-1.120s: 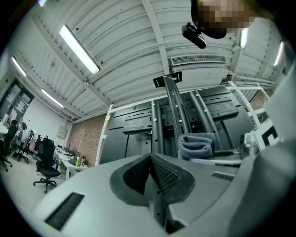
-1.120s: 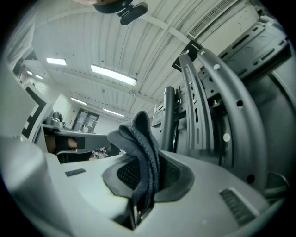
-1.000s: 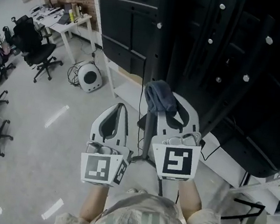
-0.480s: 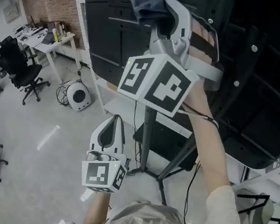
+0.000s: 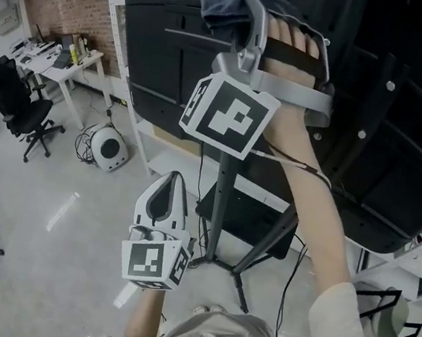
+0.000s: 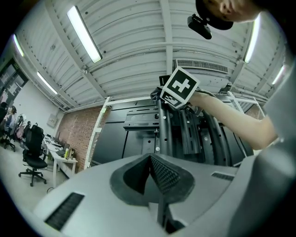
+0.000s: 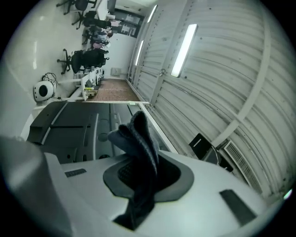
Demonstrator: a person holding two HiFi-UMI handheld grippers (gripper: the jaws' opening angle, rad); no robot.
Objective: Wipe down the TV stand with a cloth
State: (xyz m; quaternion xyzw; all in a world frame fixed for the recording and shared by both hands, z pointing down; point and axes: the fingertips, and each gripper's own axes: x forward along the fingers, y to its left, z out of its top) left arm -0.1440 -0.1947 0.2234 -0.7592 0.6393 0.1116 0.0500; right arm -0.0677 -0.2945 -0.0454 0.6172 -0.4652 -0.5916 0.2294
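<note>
my right gripper [image 5: 248, 4] has its fingers clamped on the dark cloth [image 5: 222, 3], high against the black tv stand [image 5: 222, 204]. my left gripper [image 5: 171, 184] sits low, fingers closed, empty. office chair [image 5: 18, 109] far left.

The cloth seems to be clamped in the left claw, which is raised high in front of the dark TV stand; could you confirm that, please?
Not quite: the cloth is clamped in the right claw, not the left, as the right gripper view shows. That claw is the one raised high in front of the dark TV stand. The left claw is held lower, shut on nothing.
</note>
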